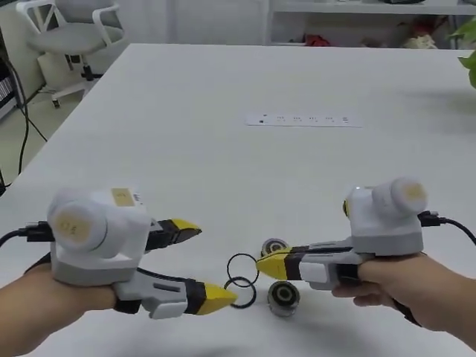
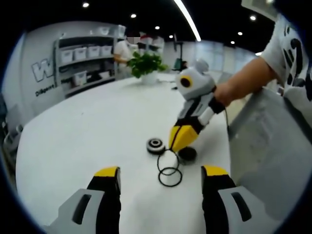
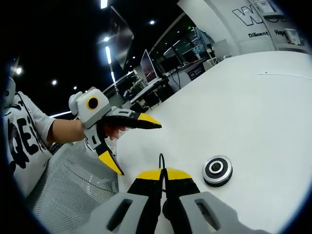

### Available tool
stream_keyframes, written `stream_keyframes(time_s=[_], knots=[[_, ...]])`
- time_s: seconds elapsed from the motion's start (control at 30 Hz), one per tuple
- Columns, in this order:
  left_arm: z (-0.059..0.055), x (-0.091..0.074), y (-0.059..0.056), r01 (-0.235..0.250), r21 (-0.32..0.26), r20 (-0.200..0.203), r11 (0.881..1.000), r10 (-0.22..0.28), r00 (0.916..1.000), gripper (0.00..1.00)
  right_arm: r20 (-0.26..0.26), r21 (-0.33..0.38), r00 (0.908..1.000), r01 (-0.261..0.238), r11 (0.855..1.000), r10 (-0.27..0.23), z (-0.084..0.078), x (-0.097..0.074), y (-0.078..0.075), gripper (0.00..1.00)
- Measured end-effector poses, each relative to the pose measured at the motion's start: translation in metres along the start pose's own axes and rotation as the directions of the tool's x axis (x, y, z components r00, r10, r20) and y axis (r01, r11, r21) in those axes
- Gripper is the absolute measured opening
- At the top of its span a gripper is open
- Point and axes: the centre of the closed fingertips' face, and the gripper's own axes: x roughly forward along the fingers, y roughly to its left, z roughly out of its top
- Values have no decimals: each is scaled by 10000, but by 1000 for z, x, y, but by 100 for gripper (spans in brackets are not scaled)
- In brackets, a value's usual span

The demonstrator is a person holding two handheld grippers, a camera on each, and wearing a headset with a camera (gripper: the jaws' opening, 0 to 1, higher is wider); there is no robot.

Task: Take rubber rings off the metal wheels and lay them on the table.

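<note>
In the head view, the left hand-held gripper (image 1: 199, 262), white and grey with yellow-tipped black jaws, sits at the lower left in a person's hand. Its jaws are spread wide above the white tabletop (image 1: 223, 149). The matching right hand-held gripper (image 1: 272, 265) comes in from the right with its jaws closed on the edge of a thin black rubber ring (image 1: 228, 268), which stands out to the left of the yellow tips. A second thin black rubber ring (image 1: 253, 294) lies flat on the tabletop just below it, partly behind the left gripper's lower tip. A silver round metal wheel (image 1: 277, 245) with a dark centre rests just behind the right gripper's jaws. A second silver metal wheel (image 1: 283, 295) rests just in front of them. A flat white power strip (image 1: 303, 120) lies farther up the tabletop.

In the left gripper view, the left hand-held gripper (image 2: 161, 172) has its jaws far apart. The second ring (image 2: 170, 185) lies on the tabletop (image 2: 97, 122) between and just beyond the tips. The right hand-held gripper (image 2: 183, 139) points down, with the pinched ring (image 2: 165, 157) hanging from its tips between the two wheels (image 2: 156, 145) (image 2: 187, 153).

In the right gripper view, the right hand-held gripper (image 3: 163, 174) is closed tight, and the ring's thin black edge (image 3: 161, 161) rises from its tips. A silver metal wheel (image 3: 217, 170) lies just to the right on the tabletop (image 3: 253, 97). The left hand-held gripper (image 3: 134, 146) is wide open at the left.
</note>
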Motion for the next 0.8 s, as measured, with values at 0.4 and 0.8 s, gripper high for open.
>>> stream_keyframes(time_s=[0.4,0.8], knots=[[-4,-3,0,-90,-87,-29,9999,90,10000,68,-649,213,9976,-240,9995,254,-17,6,4,0],[-7,-3,2,-125,-178,-58,9998,124,9999,68,-887,47,9960,129,9999,-124,-22,10,-4,0]])
